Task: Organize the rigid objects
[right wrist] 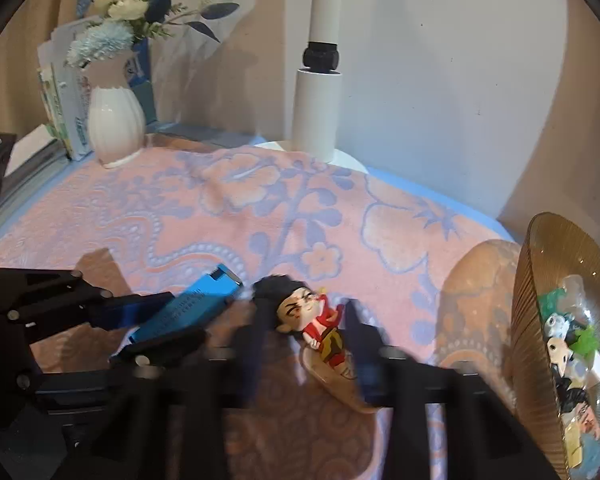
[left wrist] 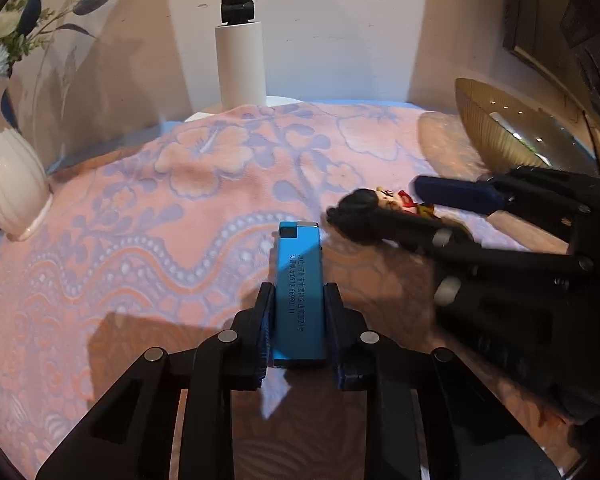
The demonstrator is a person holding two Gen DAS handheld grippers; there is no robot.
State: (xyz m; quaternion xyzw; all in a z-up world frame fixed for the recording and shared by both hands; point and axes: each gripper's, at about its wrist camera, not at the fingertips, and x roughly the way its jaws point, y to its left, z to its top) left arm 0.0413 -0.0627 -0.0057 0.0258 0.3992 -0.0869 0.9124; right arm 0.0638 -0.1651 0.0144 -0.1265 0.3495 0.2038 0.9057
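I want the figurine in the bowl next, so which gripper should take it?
Right. The right hand-held gripper is open around the figurine, nearer the bowl; the left hand-held gripper holds the blue box.
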